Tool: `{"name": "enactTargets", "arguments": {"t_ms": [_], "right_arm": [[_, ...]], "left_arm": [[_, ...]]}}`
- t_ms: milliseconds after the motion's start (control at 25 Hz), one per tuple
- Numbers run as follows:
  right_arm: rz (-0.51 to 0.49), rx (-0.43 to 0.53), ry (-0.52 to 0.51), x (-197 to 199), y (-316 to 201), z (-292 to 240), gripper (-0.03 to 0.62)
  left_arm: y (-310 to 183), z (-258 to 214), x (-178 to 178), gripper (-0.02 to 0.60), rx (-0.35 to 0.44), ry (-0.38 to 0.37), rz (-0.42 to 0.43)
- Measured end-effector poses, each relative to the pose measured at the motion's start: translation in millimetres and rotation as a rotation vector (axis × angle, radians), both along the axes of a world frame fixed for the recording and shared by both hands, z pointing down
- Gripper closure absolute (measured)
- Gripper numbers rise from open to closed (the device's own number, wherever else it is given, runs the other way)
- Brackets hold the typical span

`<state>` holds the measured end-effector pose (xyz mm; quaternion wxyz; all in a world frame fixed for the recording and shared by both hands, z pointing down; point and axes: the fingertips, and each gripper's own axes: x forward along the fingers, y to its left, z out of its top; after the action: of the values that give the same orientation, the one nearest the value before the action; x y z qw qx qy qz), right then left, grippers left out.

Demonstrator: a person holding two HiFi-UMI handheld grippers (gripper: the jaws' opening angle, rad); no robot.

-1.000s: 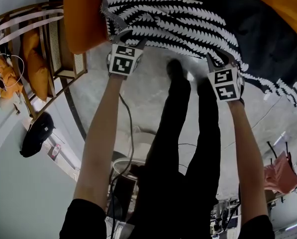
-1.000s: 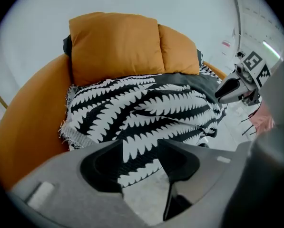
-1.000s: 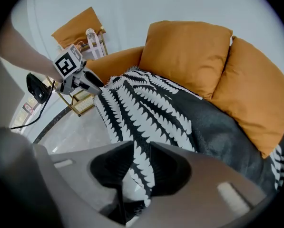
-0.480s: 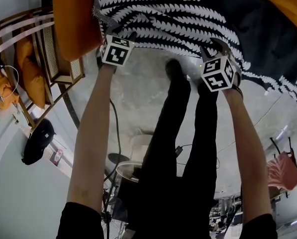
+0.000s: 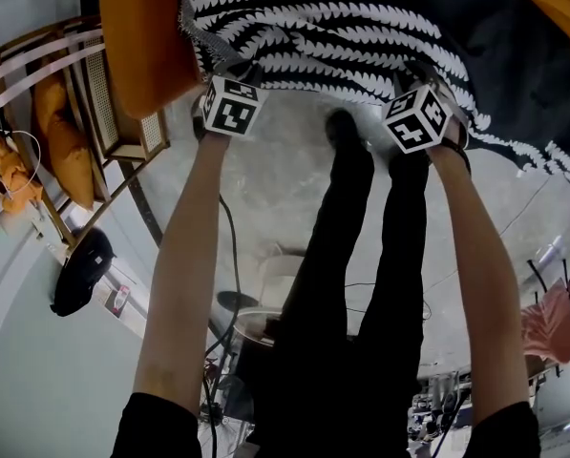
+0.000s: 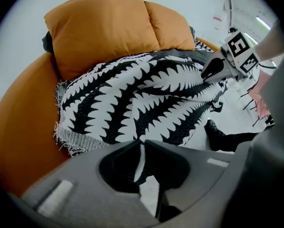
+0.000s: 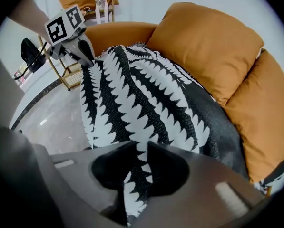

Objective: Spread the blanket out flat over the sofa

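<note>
In the head view, both arms reach forward to the near hem of the black-and-white blanket [image 5: 342, 27], which lies bunched over the seat of the orange sofa [image 5: 141, 36] with its lower edge hanging off the front toward the pale floor [image 5: 275, 189]. The left gripper [image 5: 235, 69] meets the hem at its left corner, just beside the sofa's arm, and the right gripper [image 5: 424, 84] meets it further right, the two well apart. The person's dark trouser legs [image 5: 342, 284] stand between the arms. In the left gripper view, the left gripper's jaws are closing and stand almost together, pinching a thin fold of the blanket's edge between their tips. Beyond them the blanket drapes in folds over the seat, its fringed corner against the sofa's curved side. Two orange cushions [image 6: 101, 30] lean on the backrest behind it, and the right gripper holds the hem at the far side. In the right gripper view, the right gripper's jaws are also closing, with a narrow gap that a fold of patterned blanket fills from pad to pad. The cloth runs up from there across the seat toward the cushions, with the left gripper at its far corner.
</note>
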<state>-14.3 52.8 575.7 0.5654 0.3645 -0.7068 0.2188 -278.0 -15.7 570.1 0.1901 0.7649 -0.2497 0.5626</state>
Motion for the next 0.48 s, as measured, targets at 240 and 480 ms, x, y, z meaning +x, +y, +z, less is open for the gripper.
{"name": "enactTargets", "arguments": {"t_ms": [240, 480], "right_arm": [[-0.064, -0.003, 0.049, 5, -5, 16, 0.591], [-0.007, 0.057, 0.003, 6, -12, -1, 0.585]], "left_arm": [[-1, 4, 3, 0.557, -0.001, 0.004, 0.006], [4, 3, -1, 0.560, -0.012, 0.003, 0.008]]}}
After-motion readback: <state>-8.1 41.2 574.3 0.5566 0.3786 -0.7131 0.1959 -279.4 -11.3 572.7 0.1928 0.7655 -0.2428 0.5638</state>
